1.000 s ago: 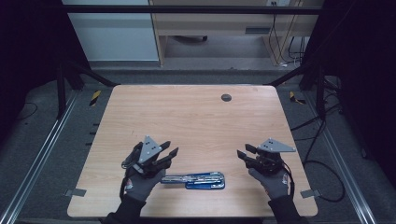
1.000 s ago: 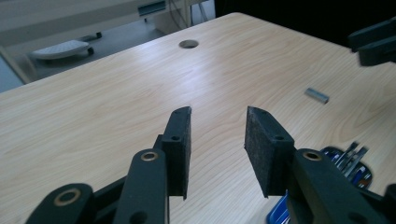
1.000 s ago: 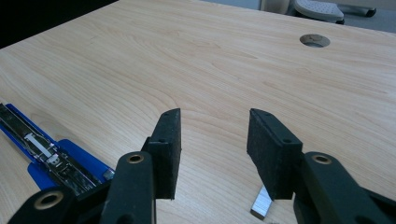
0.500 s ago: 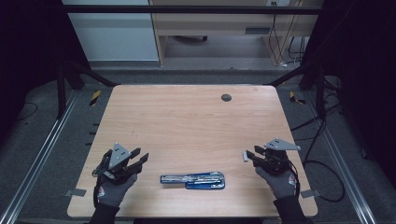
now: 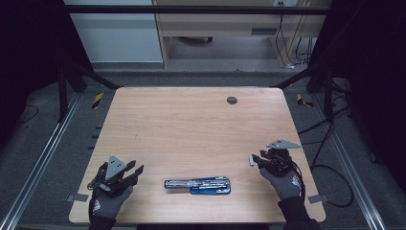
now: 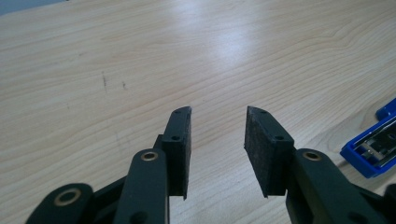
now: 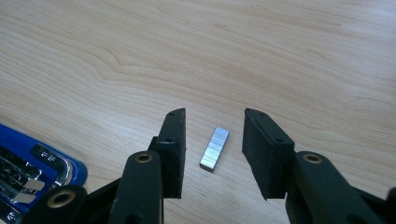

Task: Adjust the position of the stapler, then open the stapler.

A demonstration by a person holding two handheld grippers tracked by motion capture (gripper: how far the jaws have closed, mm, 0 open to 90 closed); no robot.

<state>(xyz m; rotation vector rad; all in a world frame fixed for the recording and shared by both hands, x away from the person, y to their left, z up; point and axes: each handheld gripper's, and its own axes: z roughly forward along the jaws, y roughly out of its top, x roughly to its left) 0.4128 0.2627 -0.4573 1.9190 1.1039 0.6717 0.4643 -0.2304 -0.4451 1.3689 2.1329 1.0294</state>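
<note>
Blue and shiny, the stapler [image 5: 197,184] lies flat near the front edge of the wooden table [image 5: 191,124]. We see it open, with its silver inside facing up. It sits between our two hands, well apart from both.

A small silver block of staples [image 7: 215,148] lies on the wood by our right hand. In the right gripper view it sits between the two black jaws of the right gripper [image 7: 212,149], and it touches neither pad. There is a gap on each side of it. The jaws have just been closing a little, but they do not press on the staples yet. From the high view the staples [image 5: 251,160] lie just in front of the right gripper [image 5: 258,159].

Our left gripper [image 6: 218,142] is partly open and holds nothing. Between its jaws we see bare wood. A blue corner of the stapler [image 6: 371,149] peeks in at the right edge of that view. From the high view the left gripper [image 5: 131,173] is low at the front left corner of the table.

A small dark round spot [image 5: 231,100] sits far back on the table.
</note>
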